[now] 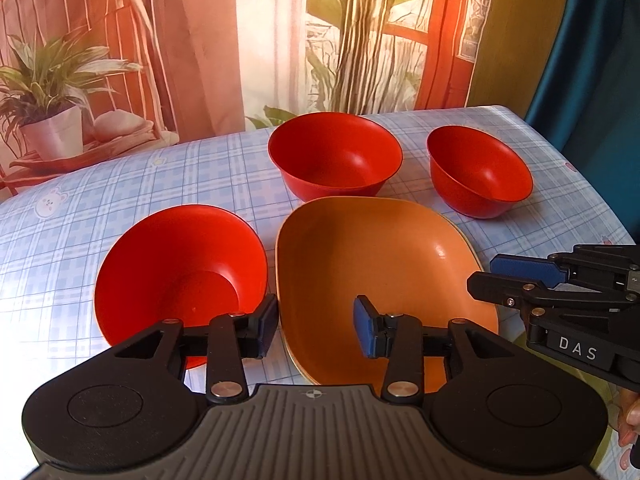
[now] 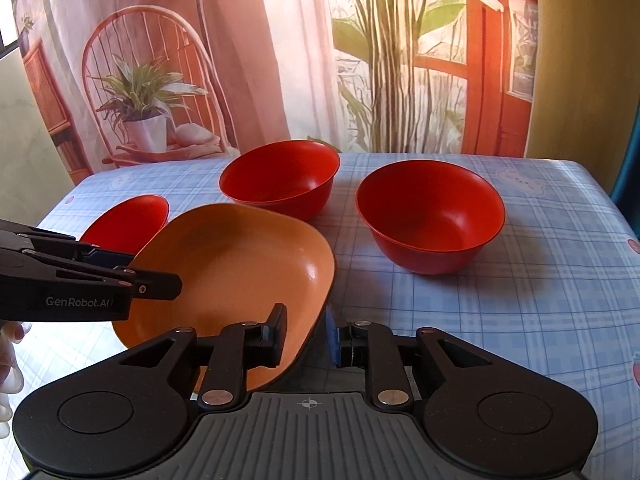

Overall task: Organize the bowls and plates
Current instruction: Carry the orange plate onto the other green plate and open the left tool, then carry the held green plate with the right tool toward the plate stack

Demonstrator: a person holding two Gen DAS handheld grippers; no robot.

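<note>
Low in the right wrist frame, the right gripper [image 2: 306,336] straddles the near rim of the orange plate [image 2: 240,256], jaws narrowly apart, one finger inside, one outside. In the left view's lower centre, the left gripper [image 1: 316,330] gapes wide, empty, over that plate's near-left rim. Three red bowls [image 1: 335,156] [image 1: 478,172] [image 1: 180,264] ring it on the checked surface [image 1: 120,184].
</note>
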